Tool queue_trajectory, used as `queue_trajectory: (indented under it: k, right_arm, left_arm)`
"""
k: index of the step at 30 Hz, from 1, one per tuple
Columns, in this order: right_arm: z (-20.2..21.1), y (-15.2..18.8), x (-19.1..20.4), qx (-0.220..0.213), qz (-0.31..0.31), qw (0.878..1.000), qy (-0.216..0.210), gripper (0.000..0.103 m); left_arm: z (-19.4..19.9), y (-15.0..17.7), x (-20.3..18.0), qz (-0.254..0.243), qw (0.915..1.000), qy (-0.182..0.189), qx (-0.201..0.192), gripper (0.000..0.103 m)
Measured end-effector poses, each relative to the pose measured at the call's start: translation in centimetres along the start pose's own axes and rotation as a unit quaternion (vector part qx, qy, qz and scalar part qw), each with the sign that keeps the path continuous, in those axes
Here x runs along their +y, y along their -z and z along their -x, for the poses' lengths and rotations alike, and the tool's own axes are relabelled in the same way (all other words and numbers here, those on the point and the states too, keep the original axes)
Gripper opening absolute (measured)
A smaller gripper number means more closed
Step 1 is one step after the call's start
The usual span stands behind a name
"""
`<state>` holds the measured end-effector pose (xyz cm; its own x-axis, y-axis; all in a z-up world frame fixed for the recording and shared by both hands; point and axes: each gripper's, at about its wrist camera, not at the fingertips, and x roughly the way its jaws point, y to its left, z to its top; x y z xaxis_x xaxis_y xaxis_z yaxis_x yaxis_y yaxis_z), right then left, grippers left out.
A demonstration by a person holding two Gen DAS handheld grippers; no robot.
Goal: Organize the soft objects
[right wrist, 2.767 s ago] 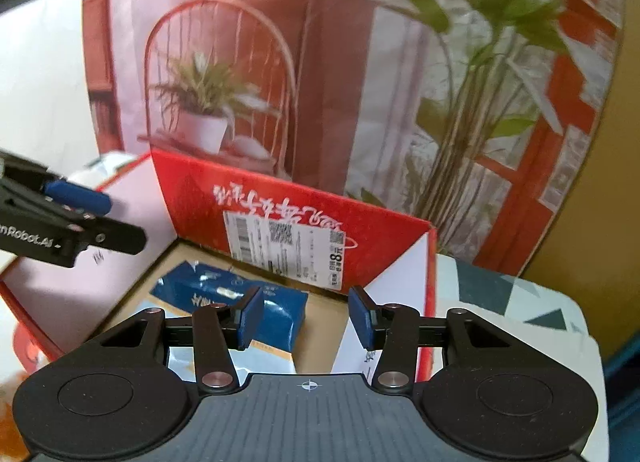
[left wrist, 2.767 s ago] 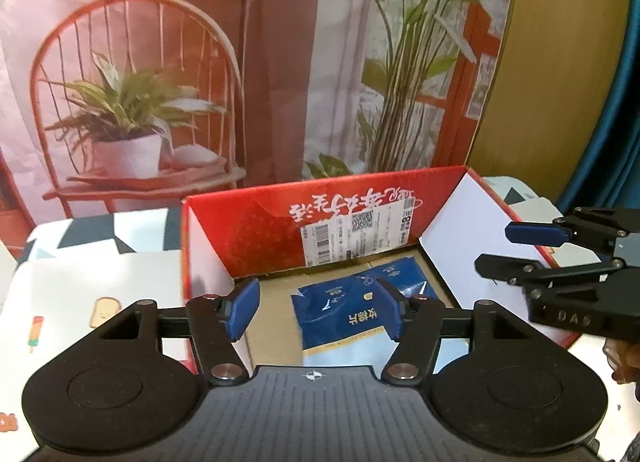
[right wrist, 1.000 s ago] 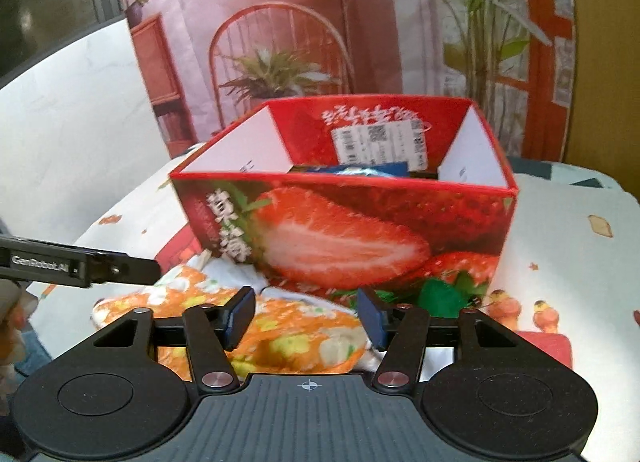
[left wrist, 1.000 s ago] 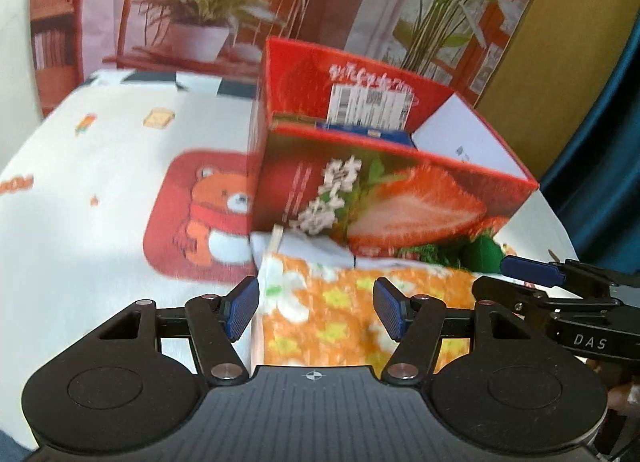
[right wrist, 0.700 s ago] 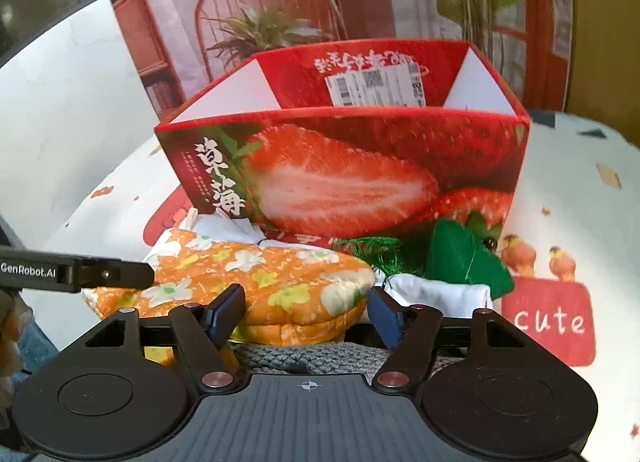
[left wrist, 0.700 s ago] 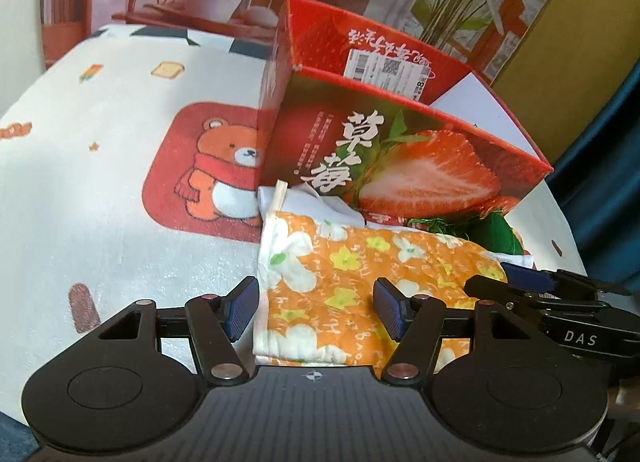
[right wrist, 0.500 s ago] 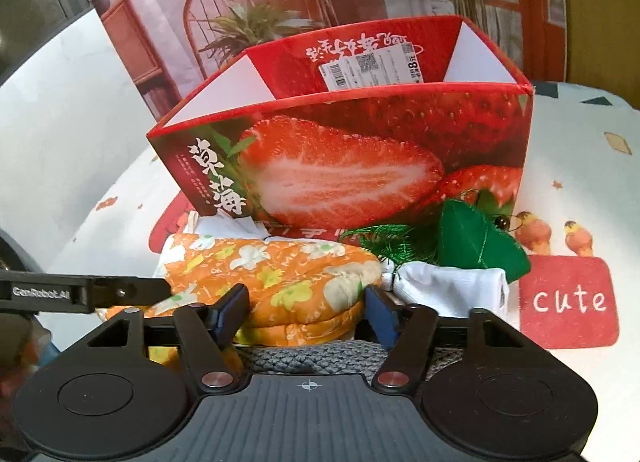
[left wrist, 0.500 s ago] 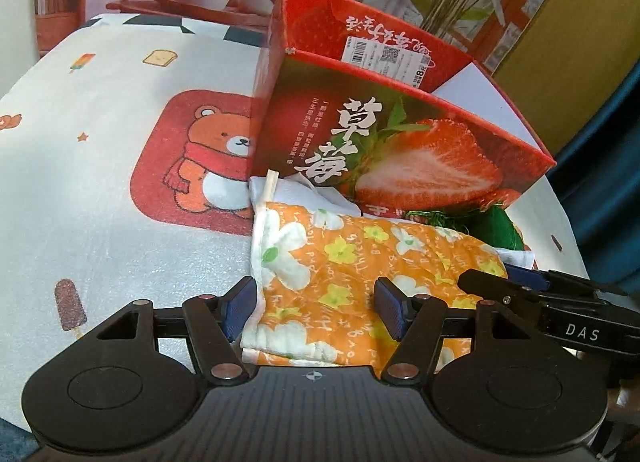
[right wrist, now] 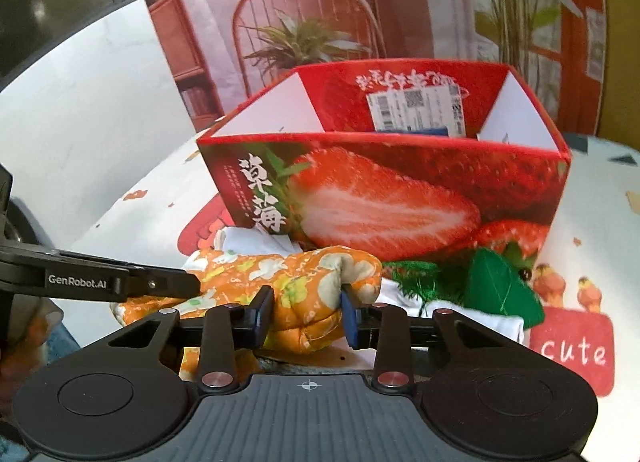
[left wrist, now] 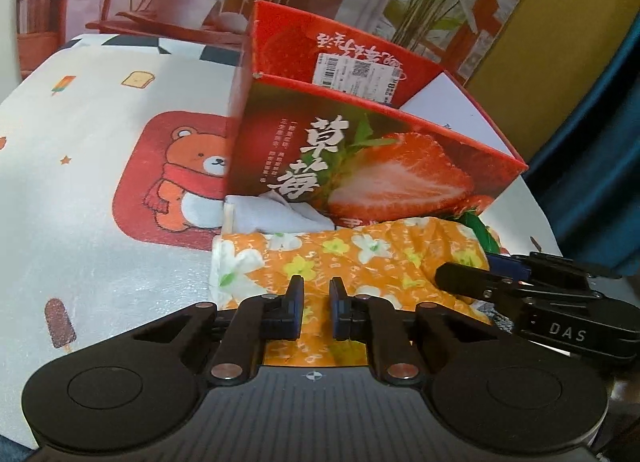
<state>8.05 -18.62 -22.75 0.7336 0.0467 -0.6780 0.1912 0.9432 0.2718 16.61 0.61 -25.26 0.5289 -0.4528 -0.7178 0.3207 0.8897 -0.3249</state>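
An orange floral oven mitt [left wrist: 360, 258] lies on the table in front of the red strawberry box [left wrist: 372, 166]. My left gripper [left wrist: 316, 298] is shut on the mitt's near edge. My right gripper [right wrist: 307, 302] is shut on the mitt's [right wrist: 296, 282] bunched right end. The left gripper also shows at the left of the right wrist view [right wrist: 168, 284], and the right gripper at the right of the left wrist view [left wrist: 472, 278]. The box [right wrist: 400, 190] is open on top, with a blue packet [right wrist: 416, 130] inside.
A white cloth [left wrist: 272, 214] lies between the mitt and the box. A green felt leaf with tinsel [right wrist: 500, 286] and another white cloth [right wrist: 476, 314] lie to the right. The tablecloth [left wrist: 100, 166] has bear and "cute" prints. A printed backdrop [right wrist: 360, 2] stands behind.
Both grippers came down and back from over the box to the mitt in front of it. Both then closed on the mitt, bunching its fabric.
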Motion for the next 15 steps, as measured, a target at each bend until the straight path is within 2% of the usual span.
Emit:
queue_trajectory:
  k: [4,9,11,15]
  right_arm:
    - [0.0,0.0,-0.3,0.002,-0.003,1.000,0.004,0.031]
    - [-0.4,0.3,-0.7,0.012,-0.003,1.000,0.015,0.030]
    - [-0.5,0.5,-0.7,0.015,-0.002,1.000,0.017,0.030]
    - [-0.6,0.6,-0.8,0.018,-0.001,1.000,0.018,0.030]
  left_arm:
    - [-0.2,-0.1,1.0,0.016,0.9996,-0.024,0.002,0.017]
    - [-0.1,-0.2,1.7,0.027,0.9992,-0.030,0.005,0.041]
    - [-0.3,-0.2,1.6,0.025,0.9993,-0.026,0.008,0.045]
    - [-0.6,-0.1,1.4,0.020,0.9993,-0.027,0.015,0.045]
